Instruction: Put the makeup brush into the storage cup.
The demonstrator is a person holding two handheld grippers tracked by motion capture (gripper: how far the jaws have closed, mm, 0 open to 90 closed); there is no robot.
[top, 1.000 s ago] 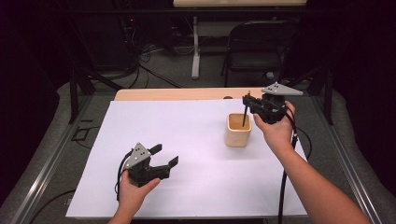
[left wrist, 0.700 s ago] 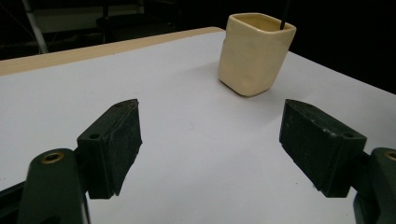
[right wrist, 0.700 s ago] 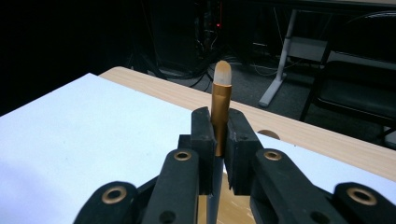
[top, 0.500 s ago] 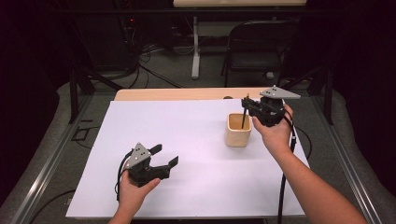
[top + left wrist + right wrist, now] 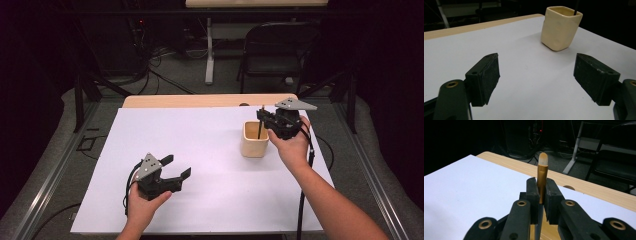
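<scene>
A: Starting at the left, our left gripper (image 5: 172, 172) sits low over the white sheet (image 5: 210, 150) with its jaws spread wide and nothing between them. Looking along it in the left gripper view, both pads (image 5: 490, 72) are bare and the cream cup (image 5: 561, 26) stands well ahead of them.

B: Further right, then, that cup (image 5: 255, 140) is upright on the sheet, near the far right part of it. Our right gripper (image 5: 267, 120) hangs over its rim, clamped on the brush (image 5: 260, 125).

A: Yes, in the right gripper view the 2 jaws pinch the gold ferrule (image 5: 541, 182), the pale bristle tip (image 5: 543, 159) stands up above them, and the dark handle runs down into the cup.

B: We judge the brush light and stiff, so a small squeeze is enough. The ferrule looks smooth metal and could slide or swivel between the pads if we tilt it.

A: We'd keep the hold where it is, on the ferrule just below the bristles. They look soft and would crush or splay.

B: The cup looks like glazed ceramic, heavier, hard and chippable, so we'd let the handle down gently and not knock the rim
</scene>
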